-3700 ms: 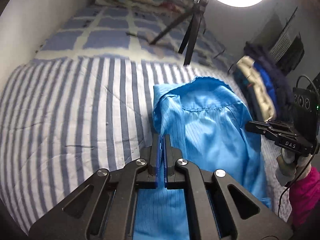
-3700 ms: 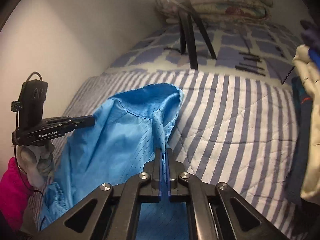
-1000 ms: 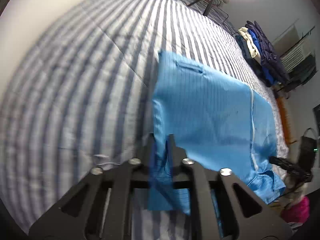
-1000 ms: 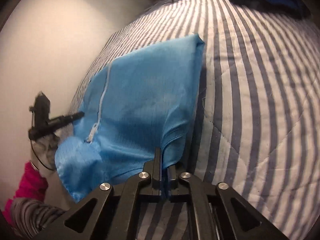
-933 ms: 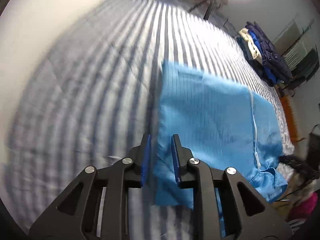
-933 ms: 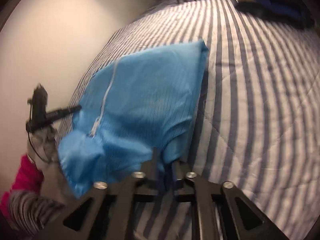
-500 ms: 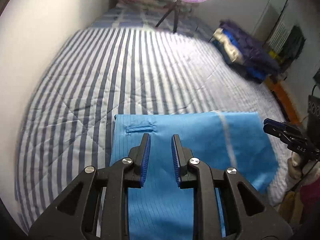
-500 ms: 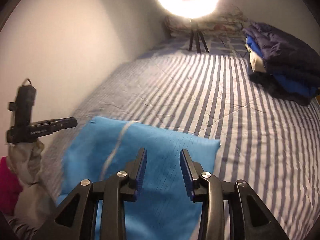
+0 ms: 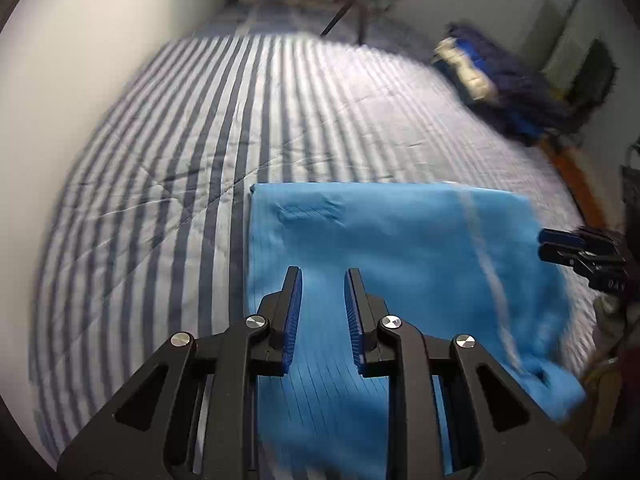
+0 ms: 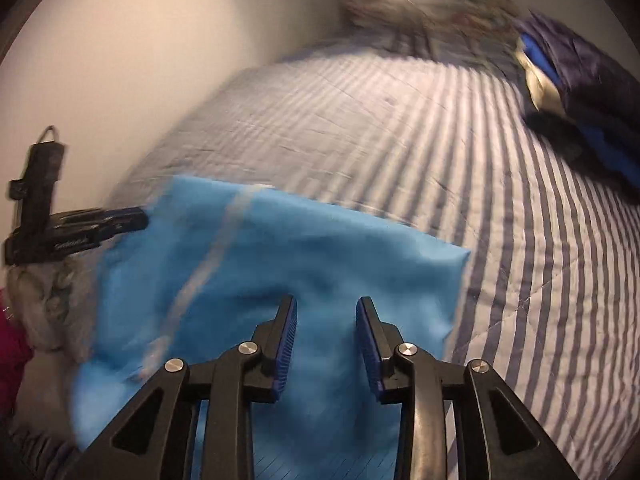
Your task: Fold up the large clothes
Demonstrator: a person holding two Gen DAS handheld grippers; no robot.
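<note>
Change: both grippers have let go of the blue garment (image 9: 392, 248) since a second ago; it lies flat.
Left gripper (image 9: 322, 304): jaws apart, empty, garment beneath, filling lower centre.
Right gripper (image 10: 326, 328): jaws just opened, empty, above garment.
Striped bedspread (image 9: 168, 160): under garment.

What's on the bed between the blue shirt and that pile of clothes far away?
Nothing but bare striped bedspread between the blue garment and the clothes pile, seen in the right wrist view.
</note>
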